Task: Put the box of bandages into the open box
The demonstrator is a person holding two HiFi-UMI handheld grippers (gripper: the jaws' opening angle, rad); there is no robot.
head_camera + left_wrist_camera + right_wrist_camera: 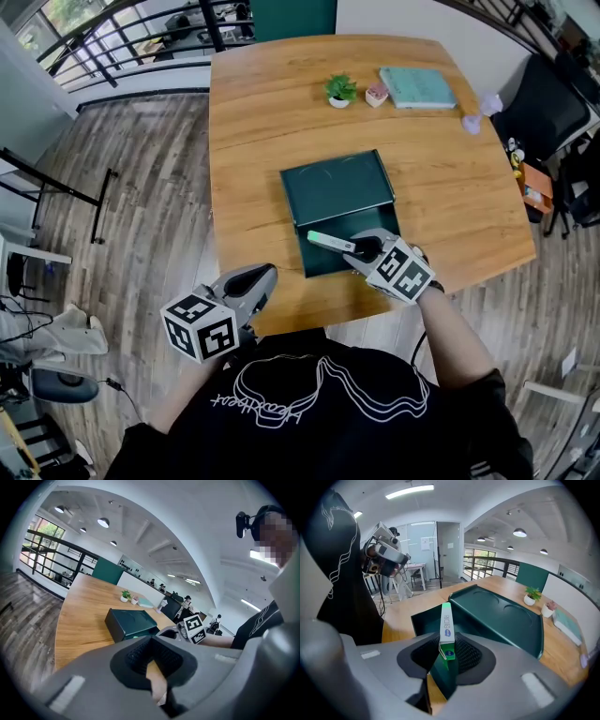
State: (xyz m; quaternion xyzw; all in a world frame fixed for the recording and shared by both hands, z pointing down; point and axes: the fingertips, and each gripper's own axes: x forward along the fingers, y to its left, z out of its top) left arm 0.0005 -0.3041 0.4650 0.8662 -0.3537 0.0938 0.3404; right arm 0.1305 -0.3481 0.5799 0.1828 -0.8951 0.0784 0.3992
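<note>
Fingers of the right gripper are clamped on the lower end of the box of bandages (slim, white, w/ a green tip and a blue logo), which sticks out ahead of them, narrow side up. The box of bandages is held over the cavity of the open box, toward the cavity's near wall; whether it touches the cavity floor cannot be told. The open box is dark green, w/ its lid tilted back on the far side, and sits at approx. the middle of the wooden worktop, nearer the person's edge. The right gripper's marker cube sits just behind, over the worktop's near edge. Fingers of the left gripper are together w/ nothing between them; it is held at the near edge of the worktop, to the left of the open box and apart from it, marker cube toward the person. At the far end of the worktop: a small potted plant, a pink pot just beside it, and a teal book to the right.
</note>
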